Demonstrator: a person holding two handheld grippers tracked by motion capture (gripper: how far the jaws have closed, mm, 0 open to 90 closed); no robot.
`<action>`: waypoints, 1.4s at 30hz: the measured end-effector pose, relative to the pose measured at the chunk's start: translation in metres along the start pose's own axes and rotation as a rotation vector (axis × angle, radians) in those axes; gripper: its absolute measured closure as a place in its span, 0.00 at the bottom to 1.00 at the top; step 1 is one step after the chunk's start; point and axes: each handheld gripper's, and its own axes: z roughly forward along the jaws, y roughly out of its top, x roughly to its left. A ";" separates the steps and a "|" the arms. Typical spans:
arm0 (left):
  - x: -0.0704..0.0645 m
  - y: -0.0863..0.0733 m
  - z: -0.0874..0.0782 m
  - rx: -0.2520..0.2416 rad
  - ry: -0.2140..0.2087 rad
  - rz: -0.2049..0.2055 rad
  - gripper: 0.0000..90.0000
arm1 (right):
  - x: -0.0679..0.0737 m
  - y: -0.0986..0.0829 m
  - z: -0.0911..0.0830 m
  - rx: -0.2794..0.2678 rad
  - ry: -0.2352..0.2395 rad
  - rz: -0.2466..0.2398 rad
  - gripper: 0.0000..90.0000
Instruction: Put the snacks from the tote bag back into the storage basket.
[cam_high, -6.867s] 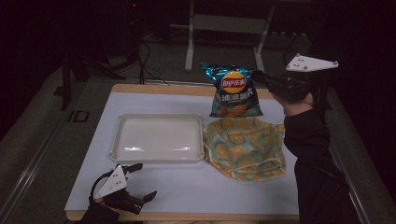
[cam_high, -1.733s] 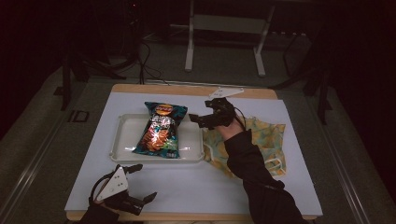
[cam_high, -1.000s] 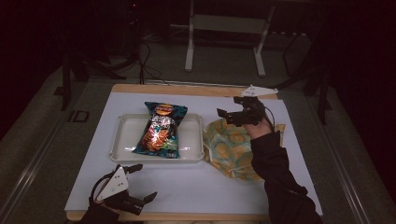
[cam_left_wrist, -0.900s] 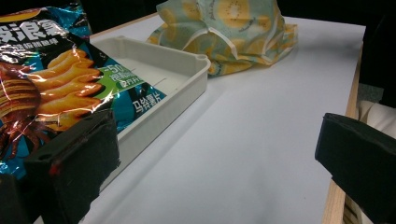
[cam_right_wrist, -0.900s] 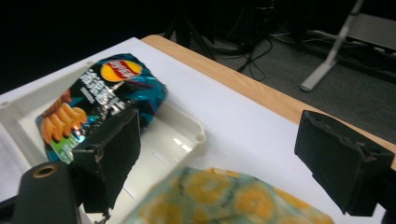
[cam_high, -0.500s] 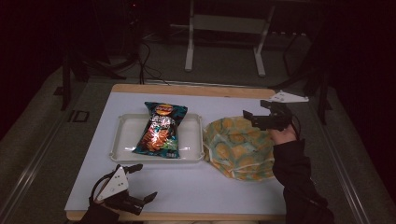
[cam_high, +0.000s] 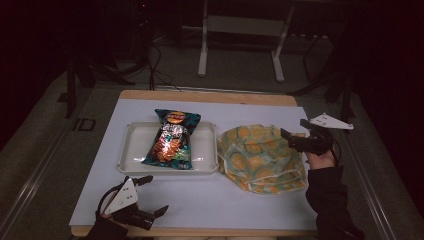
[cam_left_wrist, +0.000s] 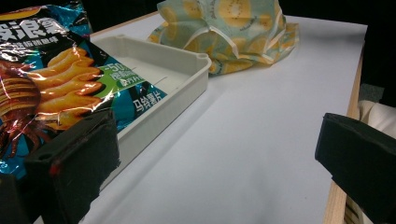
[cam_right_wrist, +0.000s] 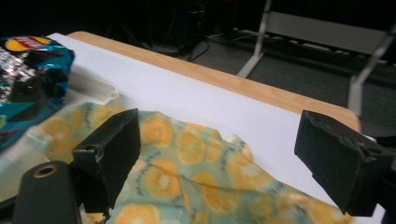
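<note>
A white table (cam_high: 210, 200) sat in a dark room, seen from above. At center left of the frame lay a shallow white tray (cam_high: 131, 150), and across it rested a chip bag (cam_high: 171, 139), blue and shiny, its top end hanging over the tray's far rim. Just right of the tray, touching its edge, sat a crumpled cloth (cam_high: 260, 156) printed with orange slices on pale green.

At the right of the frame, the right gripper (cam_high: 295, 134) hovered over the cloth's right edge, held by a hand in a dark sleeve (a grey plate sat on top of it). Its jaws stood spread wide with nothing between them; in the right gripper view the cloth (cam_right_wrist: 196, 177) lay below the gap, and the bag (cam_right_wrist: 28, 79) showed at the left edge.

At the lower left, the left gripper (cam_high: 152, 196) rested near the table's front edge, jaws also spread and empty. Its own view showed the bag (cam_left_wrist: 51, 88) in the tray (cam_left_wrist: 187, 70) at upper left and the cloth (cam_left_wrist: 233, 32) at top center.
</note>
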 end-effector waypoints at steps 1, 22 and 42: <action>0.000 0.000 0.000 -0.002 0.000 -0.002 0.00 | -0.001 -0.003 -0.003 -0.003 -0.005 0.002 0.16; 0.000 0.000 0.000 0.002 0.002 0.001 0.00 | -0.028 -0.067 -0.024 0.022 -0.111 0.070 0.16; 0.000 0.000 0.000 0.002 0.000 0.005 0.00 | -0.018 -0.100 -0.026 -0.009 -0.232 0.087 0.15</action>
